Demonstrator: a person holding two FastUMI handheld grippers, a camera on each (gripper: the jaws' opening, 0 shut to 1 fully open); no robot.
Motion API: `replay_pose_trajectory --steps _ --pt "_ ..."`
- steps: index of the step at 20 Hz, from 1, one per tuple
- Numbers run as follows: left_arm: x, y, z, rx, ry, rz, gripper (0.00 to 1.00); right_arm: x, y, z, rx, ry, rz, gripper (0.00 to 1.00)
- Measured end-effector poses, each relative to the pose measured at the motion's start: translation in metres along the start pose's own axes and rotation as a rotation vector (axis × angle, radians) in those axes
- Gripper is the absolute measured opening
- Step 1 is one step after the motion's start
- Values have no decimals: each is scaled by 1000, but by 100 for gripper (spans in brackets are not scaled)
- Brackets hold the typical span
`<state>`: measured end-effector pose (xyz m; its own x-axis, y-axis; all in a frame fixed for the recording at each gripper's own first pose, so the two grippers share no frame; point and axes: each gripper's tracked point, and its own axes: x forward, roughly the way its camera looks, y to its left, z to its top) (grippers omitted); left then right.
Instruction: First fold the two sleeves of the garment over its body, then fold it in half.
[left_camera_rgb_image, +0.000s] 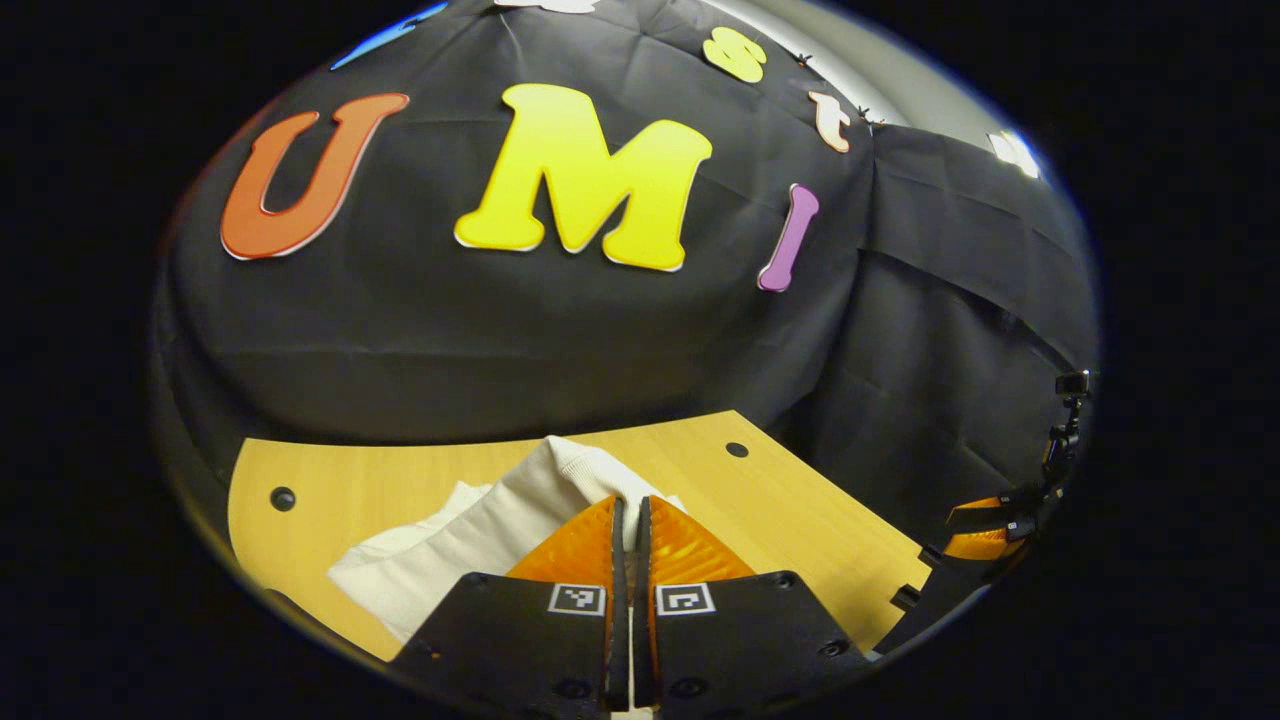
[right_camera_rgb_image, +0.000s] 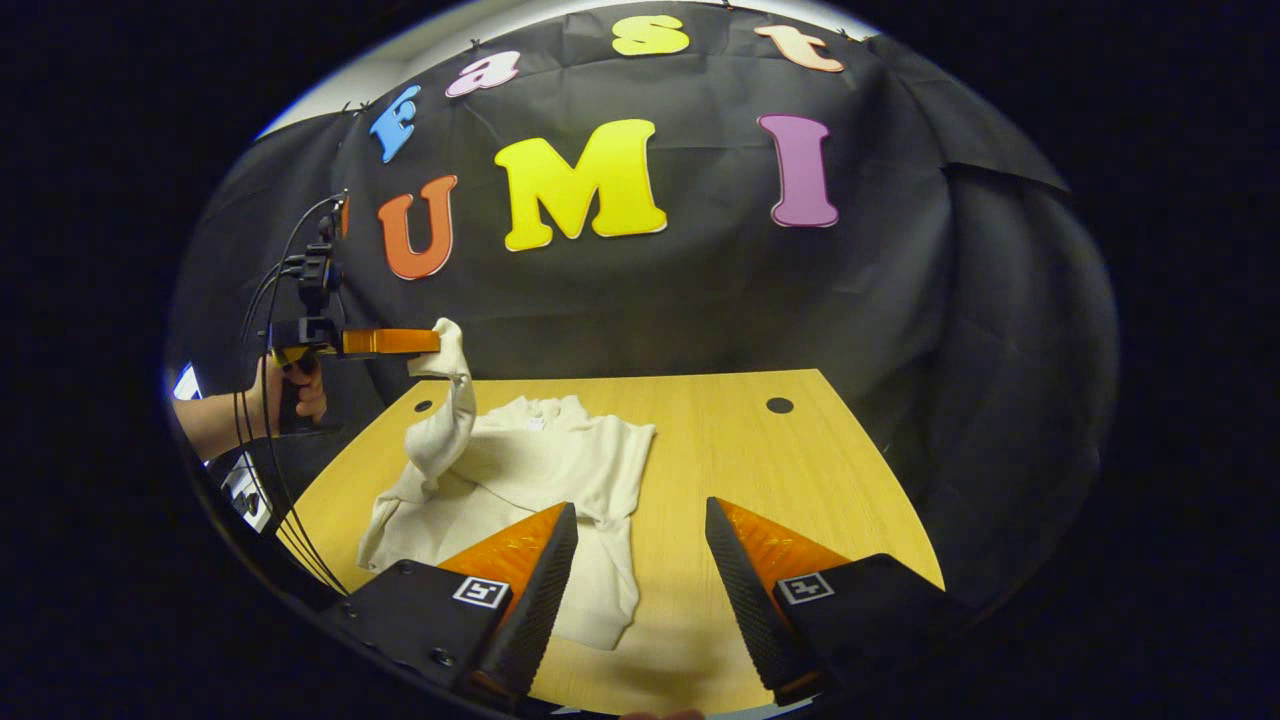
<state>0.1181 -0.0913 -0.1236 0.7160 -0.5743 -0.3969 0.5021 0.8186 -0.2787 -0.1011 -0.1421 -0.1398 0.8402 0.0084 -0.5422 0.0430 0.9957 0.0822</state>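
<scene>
While I had the left gripper (right_camera_rgb_image: 432, 342) clamped on the cuff of one sleeve (right_camera_rgb_image: 447, 415), that sleeve hung lifted off the wooden table (right_camera_rgb_image: 800, 470) — held up, as I read it, so it could be carried across and laid over the body, first step of the fold. In the left gripper view the fingers sat pressed together on a ridge of cream cloth, the garment (left_camera_rgb_image: 470, 545) spreading out below and to the left of them. In the right gripper view the sweatshirt lay flat on the near-left part of the table, neckline toward the back wall and hem toward me, so its long axis ran roughly front to back; the raised sleeve stood near upright from the shoulder to the cuff. The other sleeve (right_camera_rgb_image: 612, 575) ran down the garment's right edge, parallel to the body, not yet folded. My right gripper (right_camera_rgb_image: 640, 560) hovered spread wide, grasping nothing, tips just above that sleeve — likely staged for it. A hand (right_camera_rgb_image: 290, 390) gripped the left tool's handle.
</scene>
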Motion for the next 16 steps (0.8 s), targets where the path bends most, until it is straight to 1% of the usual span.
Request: replay_pose_trajectory --steps 1,2,3,6,7,8,9,10,13,14,15,16 --pt "14 -6 -7 -2 17 -13 4 -6 -7 -3 2 2 -16 82" --pt "28 -11 -15 -3 35 -23 5 -10 -14 -5 1 6 -31 80" --pt "42 -15 -24 -7 52 -31 5 -15 -22 -8 1 13 -47 82" --pt "83 -30 -52 -7 116 -44 4 -25 -39 -14 6 33 -83 82" --pt "98 -31 -65 0 143 -44 4 -26 -41 -15 8 40 -90 82" --pt "111 -31 -79 12 175 -35 4 -28 -43 -17 5 50 -95 80" --pt "124 -28 -91 20 205 -26 5 -30 -45 -20 -1 60 -98 82" --pt "133 -27 -103 20 232 -22 5 -31 -45 -21 -12 69 -100 82" --pt "152 -27 -121 -11 262 -25 8 -33 -46 -23 -34 92 -101 82" --pt "154 -29 -120 -21 257 -32 12 -32 -45 -24 -36 99 -99 82" --pt "158 -30 -126 -19 247 -21 15 -31 -45 -24 -39 104 -98 82" --pt "158 -29 -122 -15 240 -14 42 -29 -43 -23 -40 104 -95 82"
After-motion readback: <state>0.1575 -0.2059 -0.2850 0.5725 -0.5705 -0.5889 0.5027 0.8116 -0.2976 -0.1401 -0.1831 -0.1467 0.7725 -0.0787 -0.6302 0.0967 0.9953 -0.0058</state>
